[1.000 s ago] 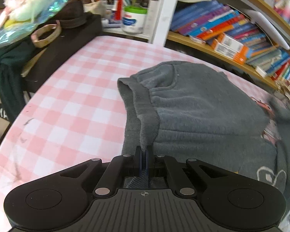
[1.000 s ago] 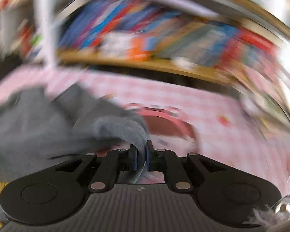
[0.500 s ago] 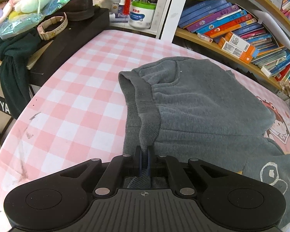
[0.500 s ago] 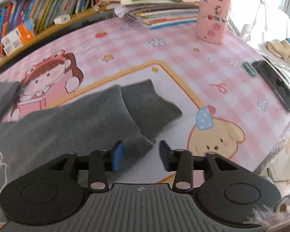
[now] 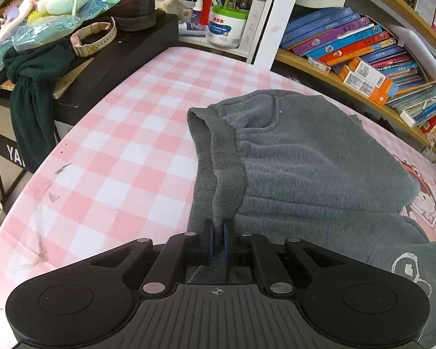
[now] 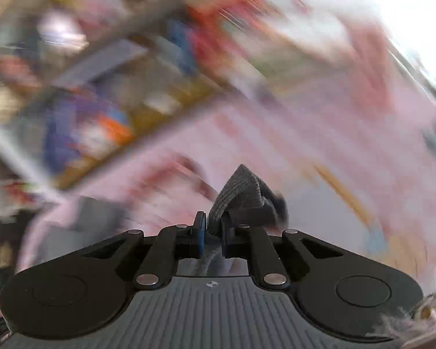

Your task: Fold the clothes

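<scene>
At lower centre of both views, the left gripper pinches the waistband of the grey sweatpants on the checked tablecloth; the right gripper clamps a ribbed cuff. Blur suggests speed, so the cuff could slip free.

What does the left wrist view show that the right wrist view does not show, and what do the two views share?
Only the left wrist view shows the grey fleece trousers spread on the pink checked tablecloth, their ribbed waistband pinched in the left tongs, with a sharp row of coloured books behind.

Only the right wrist view shows the right tongs shut on a ribbed grey cuff that stands up from them; everything behind is motion blur, so I cannot tell the details.

Both share black tongs closed on grey fabric over a pink surface.
</scene>
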Tool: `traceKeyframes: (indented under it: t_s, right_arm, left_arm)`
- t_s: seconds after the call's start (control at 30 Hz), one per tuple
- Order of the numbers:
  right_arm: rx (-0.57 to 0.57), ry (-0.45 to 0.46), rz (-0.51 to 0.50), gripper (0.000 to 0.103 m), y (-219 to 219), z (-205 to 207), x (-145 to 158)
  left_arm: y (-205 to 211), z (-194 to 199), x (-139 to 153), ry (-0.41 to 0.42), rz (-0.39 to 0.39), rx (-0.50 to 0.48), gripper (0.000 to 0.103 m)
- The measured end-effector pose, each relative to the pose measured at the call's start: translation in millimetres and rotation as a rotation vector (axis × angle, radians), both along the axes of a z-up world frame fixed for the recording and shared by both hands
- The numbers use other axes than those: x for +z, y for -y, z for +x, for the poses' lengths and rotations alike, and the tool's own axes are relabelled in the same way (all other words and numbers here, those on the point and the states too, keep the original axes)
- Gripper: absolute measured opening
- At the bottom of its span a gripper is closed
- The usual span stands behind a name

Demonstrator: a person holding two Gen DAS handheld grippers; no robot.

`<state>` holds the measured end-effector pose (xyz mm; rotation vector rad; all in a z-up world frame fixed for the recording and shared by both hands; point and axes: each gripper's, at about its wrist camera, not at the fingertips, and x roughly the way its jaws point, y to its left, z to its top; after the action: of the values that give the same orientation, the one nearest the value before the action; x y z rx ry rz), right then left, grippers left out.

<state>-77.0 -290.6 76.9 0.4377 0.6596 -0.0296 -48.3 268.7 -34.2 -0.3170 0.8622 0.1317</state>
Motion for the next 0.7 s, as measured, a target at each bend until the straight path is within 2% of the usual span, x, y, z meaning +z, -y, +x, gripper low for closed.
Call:
traceKeyframes:
  t_s: [0.03,0.07,0.17,0.2,0.27,0.3,0.33,0.37,0.47,0.53,0.67,0.7]
  right_arm:
    - [0.024,0.017,-0.048,0.009,-3.3,-4.6,13.4]
    - [0.016,-0.017,-0.102,0.009,-2.2,-7.0,14.7]
    - [-0.06,-0.217,-0.216,0.01,14.8,-8.1,-23.3]
    - [-0.088,-0.302,-0.214,0.012,22.1,-7.4,-46.4]
    - [-0.135,-0.414,-0.247,0.025,25.1,-8.8,-77.2]
    - [-0.182,-0.433,-0.298,0.029,22.3,-11.6,-83.7]
    - [-0.221,-0.412,-0.338,0.036,19.2,-14.8,-83.9]
    - [-0.249,-0.376,-0.349,0.05,17.2,-17.9,-80.9]
    - [-0.249,-0.259,-0.307,0.051,3.5,-17.1,-65.8]
    - [-0.15,-0.224,-0.293,0.051,-14.1,-6.6,-61.7]
    - [0.034,-0.213,-0.284,0.05,-55.4,14.8,-65.4]
    - [0.064,-0.221,-0.281,0.05,-63.4,19.7,-69.3]
  left_arm:
    - [0.6,-0.4,0.1,0.003,0.0,0.004,0.008]
    - [1.2,-1.2,-0.2,0.008,-0.002,0.008,0.008]
    - [2.0,-4.2,-2.4,0.022,-0.028,0.015,0.008]
    - [2.5,-5.1,-3.1,0.025,-0.035,0.007,0.009]
    - [4.5,-6.4,-1.9,0.026,-0.028,-0.018,0.01]
    - [4.8,-7.6,0.5,0.034,-0.015,-0.022,0.013]
    - [5.0,-8.9,2.9,0.042,-0.002,-0.026,0.016]
    - [5.0,-10.0,5.4,0.051,0.01,-0.028,0.018]
    - [1.3,-11.6,12.1,0.097,0.018,-0.003,0.023]
    - [-0.6,-4.6,13.0,0.099,0.011,-0.002,0.031]
    - [3.0,19.7,3.9,0.056,-0.007,-0.012,0.031]
    - [2.7,24.3,-0.2,0.046,-0.023,-0.004,0.025]
